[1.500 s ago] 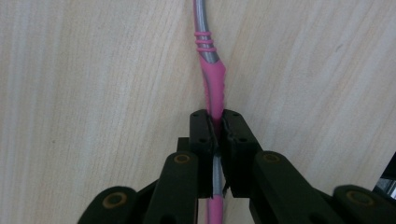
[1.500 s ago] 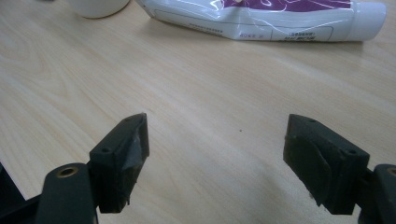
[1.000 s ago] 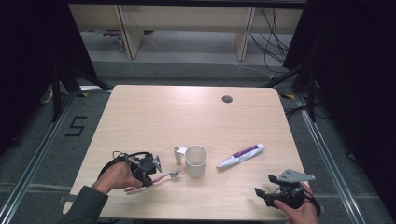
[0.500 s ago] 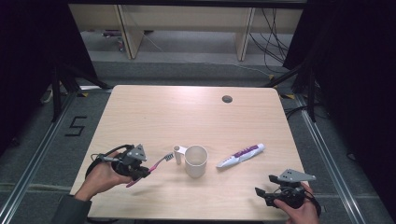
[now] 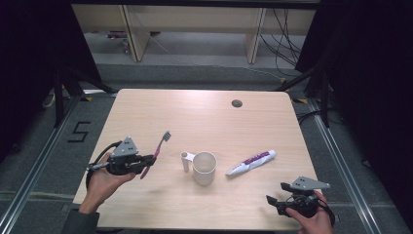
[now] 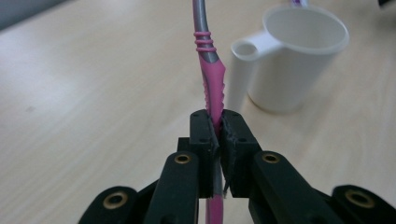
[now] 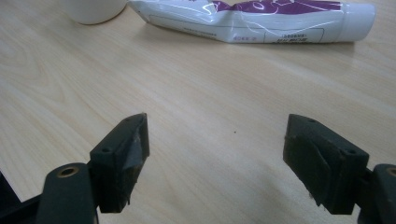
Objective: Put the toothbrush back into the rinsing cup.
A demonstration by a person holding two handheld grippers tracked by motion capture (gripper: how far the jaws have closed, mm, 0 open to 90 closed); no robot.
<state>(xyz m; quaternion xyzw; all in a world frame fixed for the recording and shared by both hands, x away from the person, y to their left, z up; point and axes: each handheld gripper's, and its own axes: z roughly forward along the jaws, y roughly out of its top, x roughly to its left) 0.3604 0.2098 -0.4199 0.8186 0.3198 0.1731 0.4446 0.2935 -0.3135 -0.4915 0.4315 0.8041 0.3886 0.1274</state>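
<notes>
A pink and grey toothbrush (image 5: pixel 158 148) is lifted off the table, its bristle end tilted up and to the right. My left gripper (image 5: pixel 146 165) is shut on its pink handle (image 6: pixel 213 88), left of a white handled cup (image 5: pixel 203 167). The cup (image 6: pixel 294 56) stands upright just ahead of that gripper in the left gripper view. A white and purple toothpaste tube (image 5: pixel 251 162) lies flat to the right of the cup. My right gripper (image 5: pixel 270 201) rests near the table's front right corner, open, with bare wood between its pads (image 7: pixel 133 144); the tube (image 7: pixel 261 21) lies beyond it.
A small dark round grommet (image 5: pixel 237 103) sits in the tabletop (image 5: pixel 195 117) near the far edge. Wooden shelving and cables stand on the floor behind the table. Metal floor rails run along both sides.
My left gripper has lifted the toothbrush off the table and drawn it left, away from the cup; the brush now tilts upward. The right gripper has stayed put.
</notes>
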